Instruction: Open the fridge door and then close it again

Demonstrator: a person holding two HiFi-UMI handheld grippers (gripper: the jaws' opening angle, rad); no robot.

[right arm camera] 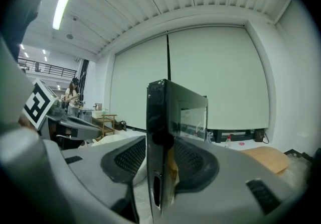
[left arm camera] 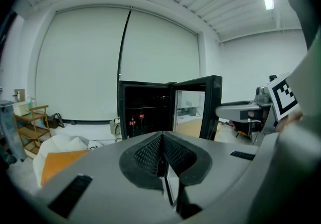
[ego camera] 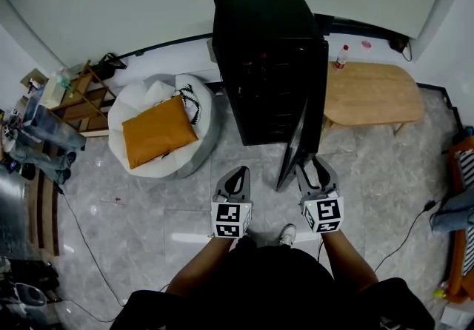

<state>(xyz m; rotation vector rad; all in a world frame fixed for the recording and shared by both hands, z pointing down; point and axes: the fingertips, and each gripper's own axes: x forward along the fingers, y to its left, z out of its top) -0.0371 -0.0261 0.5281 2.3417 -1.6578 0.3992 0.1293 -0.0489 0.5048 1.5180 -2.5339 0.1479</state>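
Head view
Fridge (ego camera: 266, 47): black, at 12 o'clock from the person, against the wall.
Door (ego camera: 296, 147): open, swung out from the fridge's right side; its free edge points at the person.
Left gripper (ego camera: 235, 173): at 11 o'clock, in front of the open fridge, apart from it.
Right gripper (ego camera: 312, 166): at 1 o'clock, at the door's free edge.
Table (ego camera: 370, 92): wooden, at 2 o'clock, with a bottle (ego camera: 341, 56) at its back corner.
Beanbag (ego camera: 148, 95): white, at 10 o'clock, with an orange cushion (ego camera: 157, 132) on it.

Left gripper view
Jaws: clenched together, nothing between them.
Fridge (left arm camera: 145, 112): at 12 o'clock, inside dark, two red-capped bottles on a shelf.
Door (left arm camera: 210, 105): at 1 o'clock, standing open.

Right gripper view
Jaws: spread wide, released; the door's (right arm camera: 160, 117) edge stands upright between them. The pads lie close on both sides but do not appear to clamp it.
Table: at 3 o'clock, behind the door.
Left gripper (right arm camera: 75, 125): at 9 o'clock.
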